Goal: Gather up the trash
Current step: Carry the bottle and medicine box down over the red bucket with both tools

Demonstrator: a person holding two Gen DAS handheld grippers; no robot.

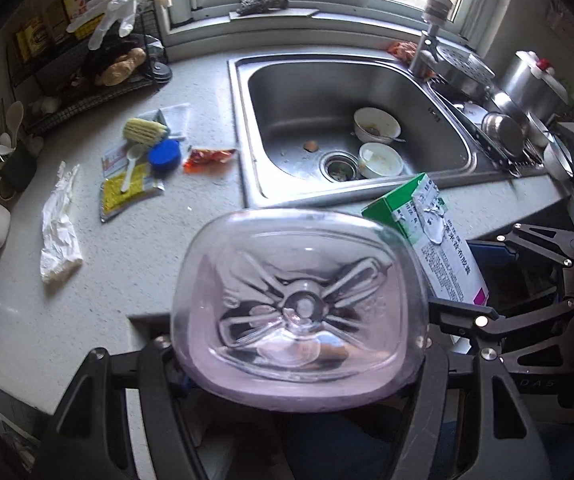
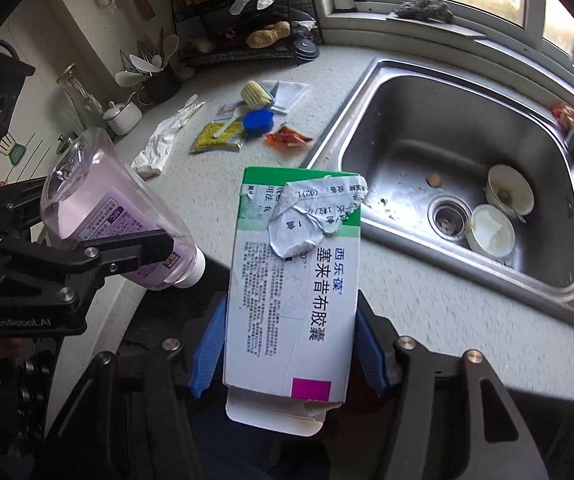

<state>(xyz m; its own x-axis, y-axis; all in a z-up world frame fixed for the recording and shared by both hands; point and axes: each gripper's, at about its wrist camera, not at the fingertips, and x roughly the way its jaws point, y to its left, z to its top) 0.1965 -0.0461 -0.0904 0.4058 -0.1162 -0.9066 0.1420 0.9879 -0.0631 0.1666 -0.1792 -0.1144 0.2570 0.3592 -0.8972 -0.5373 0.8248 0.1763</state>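
Both fingers clamped: L (image 1: 299, 364) on bottle (image 1: 299, 308), R (image 2: 287, 344) on box (image 2: 291, 300).

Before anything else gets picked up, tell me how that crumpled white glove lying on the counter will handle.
The white glove looks thin and wrinkled, so it will probably be floppy and sag from whatever point is pinched. It lies flat on the counter, so a gripper may struggle to get under it. It seems very light and unlikely to roll.
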